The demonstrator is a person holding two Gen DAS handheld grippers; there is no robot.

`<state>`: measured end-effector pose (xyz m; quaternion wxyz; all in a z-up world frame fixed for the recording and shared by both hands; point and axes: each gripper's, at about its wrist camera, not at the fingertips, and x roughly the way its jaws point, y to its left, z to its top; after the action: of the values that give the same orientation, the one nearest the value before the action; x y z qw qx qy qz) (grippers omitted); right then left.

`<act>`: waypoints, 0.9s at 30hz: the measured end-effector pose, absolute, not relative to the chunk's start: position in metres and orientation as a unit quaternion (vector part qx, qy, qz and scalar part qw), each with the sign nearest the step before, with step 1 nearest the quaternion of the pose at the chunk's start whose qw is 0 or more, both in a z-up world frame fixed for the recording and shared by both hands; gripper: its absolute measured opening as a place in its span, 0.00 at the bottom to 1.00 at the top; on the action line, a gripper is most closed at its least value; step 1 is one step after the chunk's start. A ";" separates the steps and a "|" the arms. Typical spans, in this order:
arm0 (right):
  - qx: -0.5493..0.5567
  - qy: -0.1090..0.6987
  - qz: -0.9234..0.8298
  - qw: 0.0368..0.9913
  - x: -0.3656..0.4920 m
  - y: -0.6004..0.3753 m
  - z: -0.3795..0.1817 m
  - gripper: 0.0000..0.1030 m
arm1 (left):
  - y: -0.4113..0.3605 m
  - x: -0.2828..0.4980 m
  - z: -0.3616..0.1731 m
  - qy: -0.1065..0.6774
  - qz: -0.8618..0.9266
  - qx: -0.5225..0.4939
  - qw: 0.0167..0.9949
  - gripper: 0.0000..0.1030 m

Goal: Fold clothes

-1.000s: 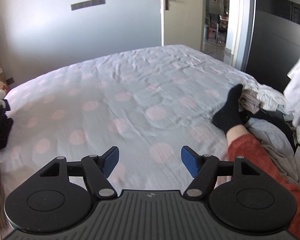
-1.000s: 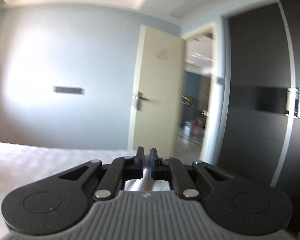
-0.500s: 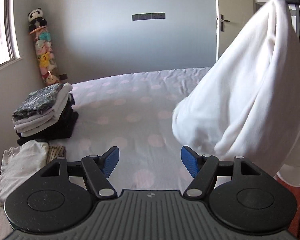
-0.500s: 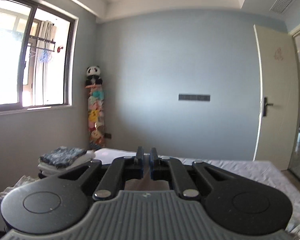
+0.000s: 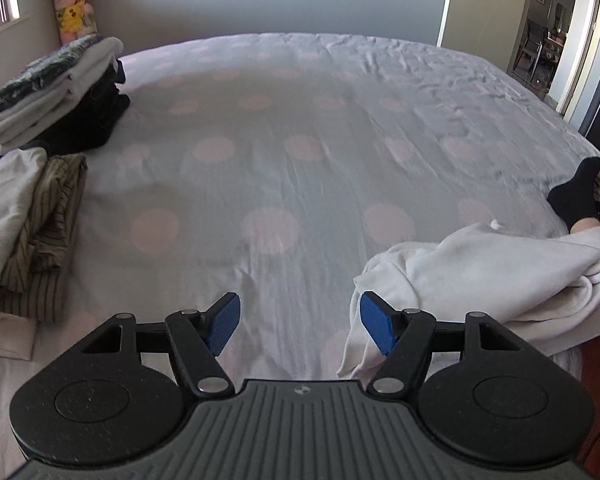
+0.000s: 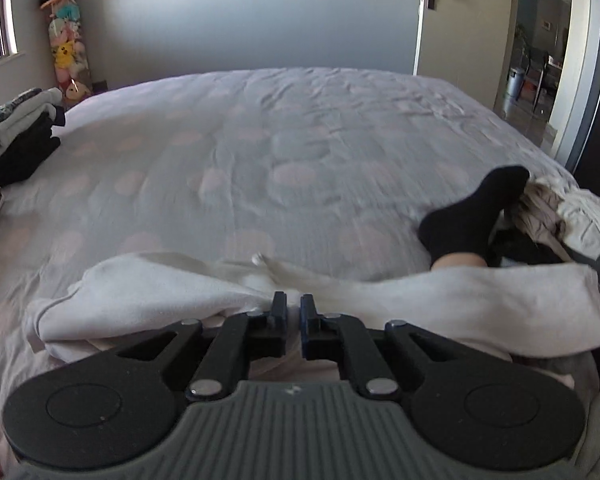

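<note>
I've got the right gripper (image 6: 293, 312) pinched on the white garment (image 6: 440, 304), lower frame; left gripper (image 5: 300, 322) gapes empty — grab the loose edge lower right, spread flat.

A garment (image 6: 148, 292) lies crumpled at the bed's (image 5: 300, 128) near edge, right of centre. Folded stacks (image 5: 56, 92) sit far left. A socked foot (image 6: 472, 216) rests right, with a loose clothes pile (image 6: 564, 216) behind it.

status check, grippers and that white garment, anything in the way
Right gripper shut on white garment, bunched on the bed. Left gripper open, empty, at its near edge. Person's socked foot beside it, garment draped over the leg.
</note>
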<state>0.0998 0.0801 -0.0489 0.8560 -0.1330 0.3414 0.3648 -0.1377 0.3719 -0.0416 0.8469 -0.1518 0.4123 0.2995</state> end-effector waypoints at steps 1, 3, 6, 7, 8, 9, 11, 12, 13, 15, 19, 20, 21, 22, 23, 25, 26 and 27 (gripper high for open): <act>-0.134 0.348 0.364 0.853 0.100 0.078 -0.053 0.09 | 0.371 -0.134 -0.048 0.419 0.295 -0.151 0.845 0.77; -0.145 0.332 0.370 0.856 0.088 0.080 -0.039 0.13 | 0.371 -0.128 -0.058 0.433 0.289 -0.151 0.840 0.77; -0.160 0.288 0.393 0.859 0.076 0.087 -0.016 0.27 | 0.373 -0.121 -0.070 0.450 0.283 -0.150 0.833 0.77; -0.165 0.275 0.409 0.854 0.071 0.091 -0.009 0.34 | 0.373 -0.119 -0.073 0.455 0.282 -0.150 0.831 0.77; -0.172 0.270 0.429 0.845 0.068 0.100 -0.005 0.33 | 0.374 -0.116 -0.075 0.460 0.279 -0.150 0.830 0.77; -0.181 0.270 0.450 0.832 0.065 0.112 -0.004 0.33 | 0.375 -0.114 -0.078 0.464 0.276 -0.151 0.828 0.77; -0.204 0.276 0.487 0.803 0.062 0.139 -0.008 0.34 | 0.376 -0.108 -0.084 0.475 0.270 -0.151 0.824 0.77; -0.219 0.278 0.501 0.790 0.060 0.154 -0.013 0.34 | 0.377 -0.105 -0.087 0.481 0.268 -0.150 0.821 0.77; -0.235 0.280 0.513 0.777 0.058 0.168 -0.018 0.36 | 0.378 -0.103 -0.090 0.485 0.266 -0.149 0.819 0.77; -0.272 0.285 0.542 0.742 0.055 0.201 -0.034 0.40 | 0.381 -0.099 -0.096 0.494 0.262 -0.150 0.815 0.77; -0.328 0.299 0.582 0.681 0.053 0.258 -0.066 0.47 | 0.391 -0.093 -0.108 0.508 0.257 -0.155 0.807 0.77; -0.336 0.303 0.588 0.670 0.053 0.270 -0.073 0.48 | 0.393 -0.093 -0.111 0.510 0.256 -0.157 0.806 0.77; -0.345 0.309 0.592 0.660 0.054 0.282 -0.080 0.50 | 0.395 -0.092 -0.113 0.512 0.256 -0.158 0.804 0.77; -0.352 0.316 0.597 0.648 0.055 0.293 -0.087 0.50 | 0.398 -0.092 -0.116 0.514 0.256 -0.160 0.803 0.77; -0.357 0.323 0.601 0.638 0.056 0.303 -0.093 0.51 | 0.401 -0.092 -0.118 0.515 0.257 -0.162 0.801 0.77; -0.368 0.342 0.606 0.617 0.054 0.321 -0.106 0.51 | 0.406 -0.094 -0.121 0.517 0.260 -0.167 0.798 0.77; -0.371 0.348 0.608 0.610 0.053 0.326 -0.111 0.51 | 0.409 -0.096 -0.123 0.518 0.263 -0.169 0.796 0.77; -0.375 0.353 0.610 0.603 0.051 0.332 -0.116 0.51 | 0.413 -0.098 -0.125 0.518 0.265 -0.172 0.795 0.77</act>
<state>0.0515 0.3320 -0.1165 0.6028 -0.3750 0.3528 0.6095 -0.0981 0.4127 -0.1251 0.7948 -0.1721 0.5181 0.2650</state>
